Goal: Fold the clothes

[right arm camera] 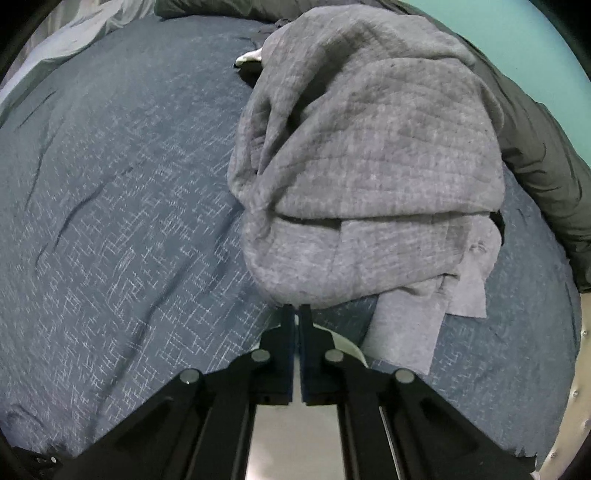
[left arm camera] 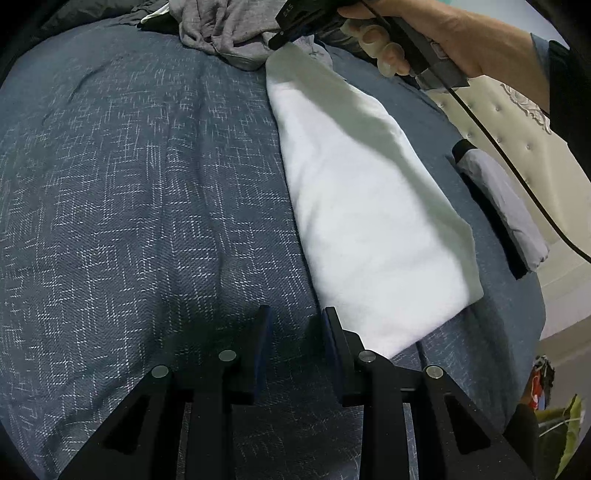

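Observation:
A white garment point(left arm camera: 369, 221) lies folded in a long strip on the blue bedspread point(left arm camera: 129, 203). My left gripper point(left arm camera: 295, 314) hovers open over the bedspread just left of the strip's near corner, with nothing between its fingers. A crumpled grey garment point(right arm camera: 369, 166) is heaped at the far end of the bed. My right gripper point(right arm camera: 295, 308) is shut, its tips right at the heap's near edge; whether cloth is pinched I cannot tell. In the left wrist view the right gripper point(left arm camera: 275, 40), held by a hand point(left arm camera: 443, 33), meets the white strip's far end beside the grey garment point(left arm camera: 221, 29).
A small folded pale-grey piece on dark cloth point(left arm camera: 506, 206) rests near the bed's right edge, by a tufted cream headboard point(left arm camera: 517, 129). A dark jacket point(right arm camera: 546, 166) lies behind the grey heap. A black cable point(left arm camera: 517, 177) trails from the right gripper. The bedspread point(right arm camera: 110, 184) stretches left.

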### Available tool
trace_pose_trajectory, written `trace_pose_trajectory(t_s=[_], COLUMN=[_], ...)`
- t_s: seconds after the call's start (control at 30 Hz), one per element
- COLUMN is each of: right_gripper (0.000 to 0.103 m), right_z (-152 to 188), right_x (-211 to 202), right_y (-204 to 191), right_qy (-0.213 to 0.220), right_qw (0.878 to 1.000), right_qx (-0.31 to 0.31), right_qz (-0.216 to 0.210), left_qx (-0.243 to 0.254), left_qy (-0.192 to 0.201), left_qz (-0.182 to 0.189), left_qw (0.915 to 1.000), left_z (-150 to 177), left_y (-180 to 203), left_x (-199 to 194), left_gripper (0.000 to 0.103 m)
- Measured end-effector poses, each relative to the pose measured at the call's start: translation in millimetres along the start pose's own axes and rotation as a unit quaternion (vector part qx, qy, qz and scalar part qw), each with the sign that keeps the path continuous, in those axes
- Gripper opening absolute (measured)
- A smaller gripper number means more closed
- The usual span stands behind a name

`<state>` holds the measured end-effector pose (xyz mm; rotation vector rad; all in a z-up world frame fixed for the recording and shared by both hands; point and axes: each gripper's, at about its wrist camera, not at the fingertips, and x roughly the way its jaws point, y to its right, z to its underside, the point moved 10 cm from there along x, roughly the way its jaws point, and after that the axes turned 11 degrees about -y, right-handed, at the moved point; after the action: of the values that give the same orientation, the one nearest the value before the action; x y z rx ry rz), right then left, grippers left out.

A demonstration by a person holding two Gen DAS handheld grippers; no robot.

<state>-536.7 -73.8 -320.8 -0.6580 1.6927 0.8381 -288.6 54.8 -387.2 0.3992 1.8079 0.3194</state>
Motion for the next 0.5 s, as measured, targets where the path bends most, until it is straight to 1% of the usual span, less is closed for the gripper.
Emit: trace_pose_trajectory(t_s=[0.13,0.23,0.4,0.5], right_gripper=[0.001,0.001,0.001,0.002], right_z=[-7.1,-9.2,-7.1,-9.8], right_x=[-6.3,-2.9,6.9,6.9], right_y=[16.6,22.7,19.9,26.4], right_qy=[0.022,0.022,0.016,0.025], right_qw=[0.999,0.999,0.999,0.998], right_qx=[0.02,0.028,0.039,0.06], right_qz=[0.016,0.026,0.015,0.001], left_qx=[-0.001,-0.001,-0.001,-0.003], left_qy=[0.001,0.001,-0.001,-0.002], left_qz=[-0.002,-0.002,-0.001,0.0], left_qw=[1.0,1.0,1.0,1.0], left_z=[1.6,3.2,5.3,7.2], left_y=[1.2,2.2,3.5,3.9], left_x=[0.4,1.1,2.1,2.5], left_gripper=[0.03,0.03,0.03,0.03])
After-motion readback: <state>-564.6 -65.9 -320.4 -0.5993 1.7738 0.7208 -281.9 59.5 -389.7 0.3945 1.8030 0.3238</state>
